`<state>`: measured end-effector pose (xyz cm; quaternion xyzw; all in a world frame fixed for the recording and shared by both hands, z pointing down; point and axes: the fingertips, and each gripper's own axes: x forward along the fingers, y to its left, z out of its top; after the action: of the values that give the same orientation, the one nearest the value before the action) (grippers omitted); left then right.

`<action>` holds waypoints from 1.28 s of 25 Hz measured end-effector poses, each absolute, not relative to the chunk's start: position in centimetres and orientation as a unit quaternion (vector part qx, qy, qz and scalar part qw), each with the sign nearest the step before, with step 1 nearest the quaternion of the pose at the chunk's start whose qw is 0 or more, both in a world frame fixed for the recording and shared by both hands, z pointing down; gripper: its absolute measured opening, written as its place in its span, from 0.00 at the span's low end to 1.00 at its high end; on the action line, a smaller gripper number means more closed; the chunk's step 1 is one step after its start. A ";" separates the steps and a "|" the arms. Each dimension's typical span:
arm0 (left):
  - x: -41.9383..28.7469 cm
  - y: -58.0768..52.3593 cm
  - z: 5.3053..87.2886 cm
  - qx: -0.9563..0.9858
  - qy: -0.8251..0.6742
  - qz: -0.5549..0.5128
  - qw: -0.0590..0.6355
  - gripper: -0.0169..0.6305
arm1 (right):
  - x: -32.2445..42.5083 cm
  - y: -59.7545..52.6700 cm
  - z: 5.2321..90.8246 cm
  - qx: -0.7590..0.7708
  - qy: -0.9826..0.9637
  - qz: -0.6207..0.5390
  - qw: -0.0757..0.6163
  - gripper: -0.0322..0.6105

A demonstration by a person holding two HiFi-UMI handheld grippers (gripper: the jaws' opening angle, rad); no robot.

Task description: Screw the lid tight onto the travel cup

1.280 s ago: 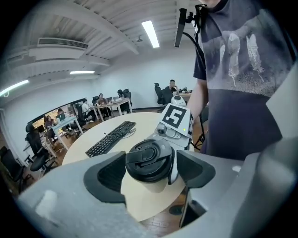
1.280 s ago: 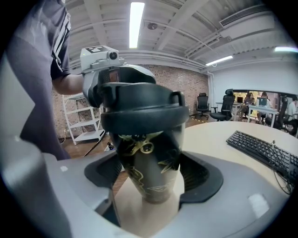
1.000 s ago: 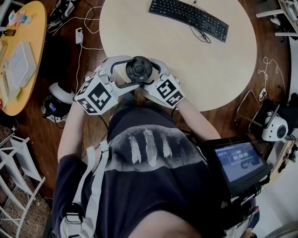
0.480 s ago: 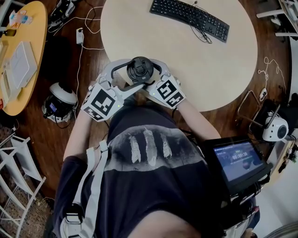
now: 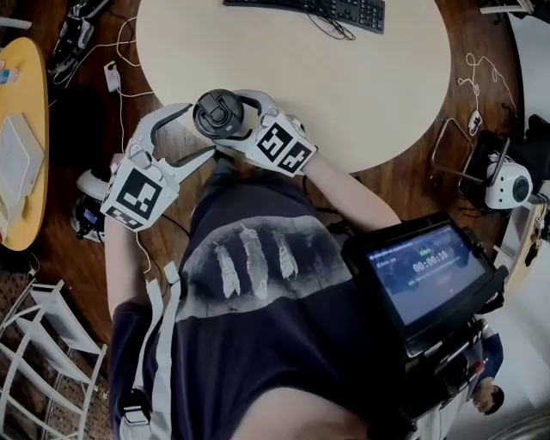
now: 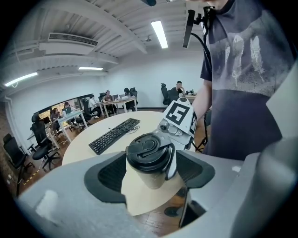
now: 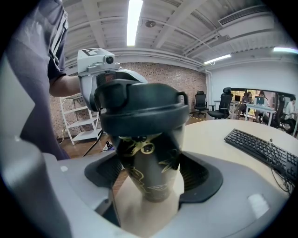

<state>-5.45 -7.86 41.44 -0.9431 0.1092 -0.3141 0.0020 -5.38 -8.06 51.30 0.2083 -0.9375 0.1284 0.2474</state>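
Note:
The travel cup (image 5: 218,114) carries its black lid (image 6: 149,153) and is held off the near edge of the round beige table (image 5: 361,86). My right gripper (image 5: 230,120) is shut on the cup's patterned body (image 7: 151,172), a pad against each side, below the lid (image 7: 142,109). My left gripper (image 5: 199,131) is open on the cup's left, its two fingertips (image 5: 191,108) just short of the lid. In the left gripper view the cup stands beyond the open left gripper (image 6: 150,173), with a right finger (image 6: 170,162) wrapped round it.
A black keyboard (image 5: 318,7) lies at the far side of the table. A tablet screen (image 5: 425,271) hangs at my right hip. A yellow table (image 5: 21,129) and a white folding frame (image 5: 34,344) stand to the left, with cables and small devices (image 5: 507,185) on the wooden floor.
My left gripper has let go of the lid and drawn back to the left, jaws spread. The right gripper still holds the cup. The head view has shifted.

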 end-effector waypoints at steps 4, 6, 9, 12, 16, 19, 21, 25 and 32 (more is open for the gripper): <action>-5.1 -8.3 41.9 -0.943 0.100 -0.318 0.010 0.56 | -5.7 -8.3 51.0 0.207 -0.940 0.122 0.241 0.65; -4.4 -8.4 42.2 -0.945 0.092 -0.313 0.009 0.56 | -5.5 -8.3 51.1 0.210 -0.939 0.124 0.243 0.65; -3.7 -8.5 42.3 -0.950 0.092 -0.298 -0.001 0.54 | -5.2 -8.5 51.1 0.215 -0.937 0.125 0.246 0.65; -3.9 -8.6 42.1 -0.954 0.109 -0.281 -0.016 0.52 | -5.4 -8.4 51.1 0.215 -0.936 0.128 0.246 0.65; -3.9 -8.5 42.1 -0.954 0.133 -0.267 -0.028 0.52 | -5.3 -8.3 51.3 0.215 -0.935 0.130 0.248 0.65; -4.0 -8.6 42.1 -0.950 0.159 -0.265 -0.038 0.52 | -5.3 -8.4 51.3 0.217 -0.935 0.131 0.250 0.65; -4.1 -8.6 42.1 -0.946 0.182 -0.264 -0.046 0.52 | -5.4 -8.4 51.3 0.218 -0.934 0.131 0.251 0.65; -4.5 -8.2 42.5 -0.940 0.201 -0.273 -0.046 0.52 | -5.6 -8.3 51.4 0.216 -0.935 0.127 0.252 0.65; -5.6 -7.4 41.1 -0.941 0.150 -0.303 -0.024 0.53 | -5.2 -8.5 51.6 0.222 -0.933 0.133 0.249 0.65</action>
<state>-5.59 -7.36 41.08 -0.9407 0.1502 -0.3032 -0.0242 -5.16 -8.50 51.59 0.2215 -0.9333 0.1332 0.2491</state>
